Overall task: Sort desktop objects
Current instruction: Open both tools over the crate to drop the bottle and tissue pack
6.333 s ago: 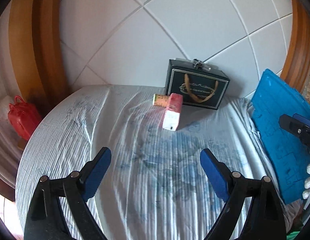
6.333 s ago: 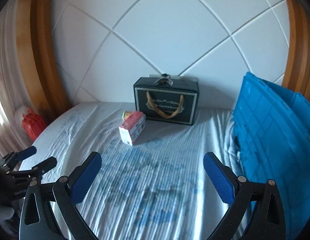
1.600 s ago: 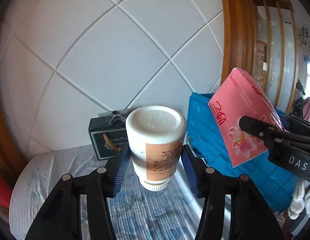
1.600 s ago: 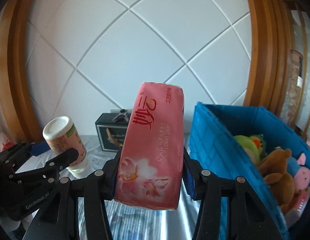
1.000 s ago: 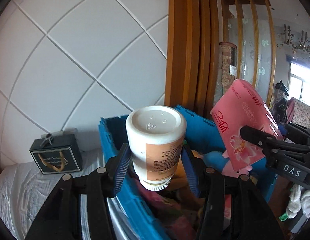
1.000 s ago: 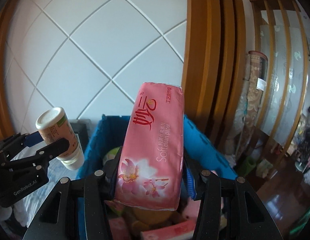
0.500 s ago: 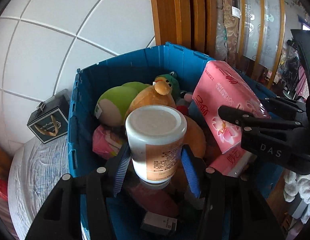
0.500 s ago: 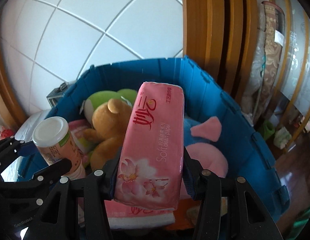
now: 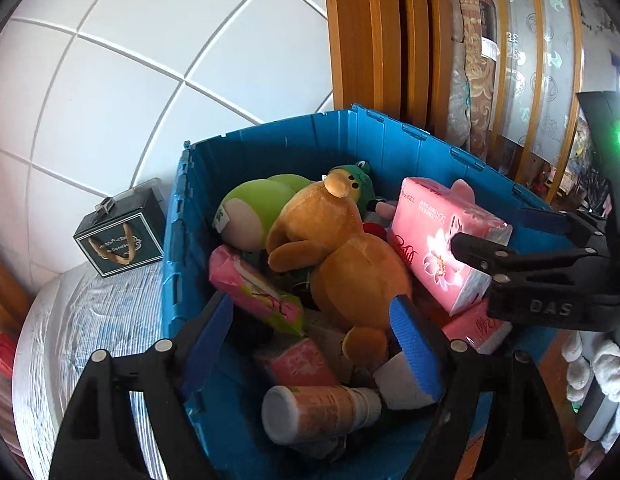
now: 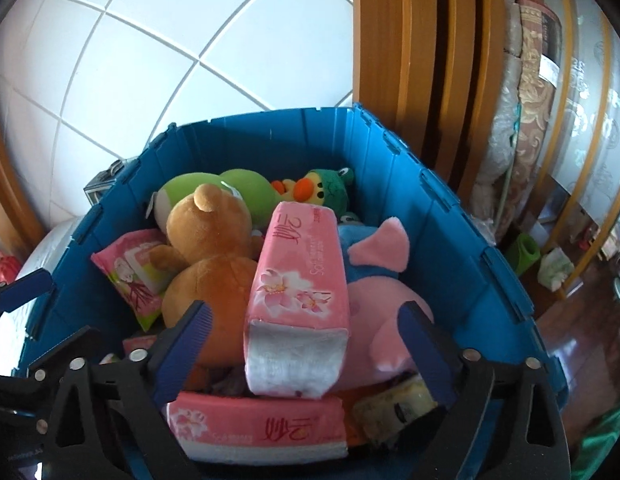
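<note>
Jaws of both grippers are opening, nothing between them, over ribbed blue plastic crate (image 10: 449, 240) holding glossy tissue pack (image 10: 298, 276).

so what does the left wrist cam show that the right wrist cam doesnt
Only the left wrist view shows the white bottle lying on its side at the crate's near end, released below the opening left gripper, and the whole dark gift box on the bed. Only the right wrist view shows the pink plush and the right gripper opening around the dropped tissue pack. Both show the blue crate and the brown teddy.
</note>
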`<state>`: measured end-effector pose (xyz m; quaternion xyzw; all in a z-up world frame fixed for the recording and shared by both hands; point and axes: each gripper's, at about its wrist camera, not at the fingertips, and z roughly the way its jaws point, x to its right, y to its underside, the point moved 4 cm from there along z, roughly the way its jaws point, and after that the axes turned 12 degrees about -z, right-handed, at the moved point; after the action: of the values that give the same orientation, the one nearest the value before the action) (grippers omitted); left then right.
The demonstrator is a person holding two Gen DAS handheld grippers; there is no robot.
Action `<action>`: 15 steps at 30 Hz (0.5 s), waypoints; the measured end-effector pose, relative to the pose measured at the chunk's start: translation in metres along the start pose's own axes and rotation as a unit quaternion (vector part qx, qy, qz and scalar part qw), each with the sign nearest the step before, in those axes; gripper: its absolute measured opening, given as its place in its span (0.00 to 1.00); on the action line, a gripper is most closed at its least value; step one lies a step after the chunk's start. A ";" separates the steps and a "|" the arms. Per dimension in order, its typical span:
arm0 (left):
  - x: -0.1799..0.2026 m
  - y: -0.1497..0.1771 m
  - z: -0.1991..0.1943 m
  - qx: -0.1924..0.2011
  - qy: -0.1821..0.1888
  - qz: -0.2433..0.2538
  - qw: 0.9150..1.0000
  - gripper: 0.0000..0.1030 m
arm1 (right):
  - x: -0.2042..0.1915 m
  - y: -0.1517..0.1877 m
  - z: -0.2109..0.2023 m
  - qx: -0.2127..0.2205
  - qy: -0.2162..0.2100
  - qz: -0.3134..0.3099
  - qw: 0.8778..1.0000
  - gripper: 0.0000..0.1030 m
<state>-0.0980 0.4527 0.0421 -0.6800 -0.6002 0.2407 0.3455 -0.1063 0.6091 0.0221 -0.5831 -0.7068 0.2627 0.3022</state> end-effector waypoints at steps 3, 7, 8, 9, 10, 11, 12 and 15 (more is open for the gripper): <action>-0.002 0.004 -0.016 0.017 -0.001 -0.004 1.000 0.78 | 0.001 0.005 -0.021 0.022 0.008 0.004 1.000 1.00; -0.010 0.012 -0.040 0.034 -0.002 -0.024 0.999 0.79 | -0.001 0.016 -0.058 0.056 0.009 0.016 0.998 1.00; -0.012 0.014 -0.045 0.034 -0.006 -0.026 0.999 0.79 | -0.002 0.019 -0.068 0.062 0.010 0.016 0.998 1.00; -0.013 0.018 -0.051 0.037 -0.003 -0.026 0.999 0.79 | -0.004 0.022 -0.075 0.066 0.012 0.015 0.998 1.00; -0.013 0.020 -0.055 0.038 0.004 -0.027 0.999 0.79 | -0.006 0.025 -0.081 0.069 0.014 0.014 0.997 1.00; -0.014 0.023 -0.060 0.039 0.012 -0.032 0.999 0.79 | -0.008 0.028 -0.086 0.068 0.020 0.015 0.997 1.00; -0.014 0.026 -0.063 0.038 0.018 -0.038 0.998 0.79 | -0.009 0.031 -0.091 0.068 0.031 0.017 0.997 1.00; -0.016 0.034 -0.074 0.034 0.037 -0.047 0.998 0.83 | -0.016 0.040 -0.104 0.073 0.043 0.011 0.996 1.00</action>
<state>-0.0236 0.4225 0.0631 -0.6474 -0.6100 0.2189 0.4011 -0.0013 0.6021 0.0619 -0.5782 -0.6655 0.2914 0.3715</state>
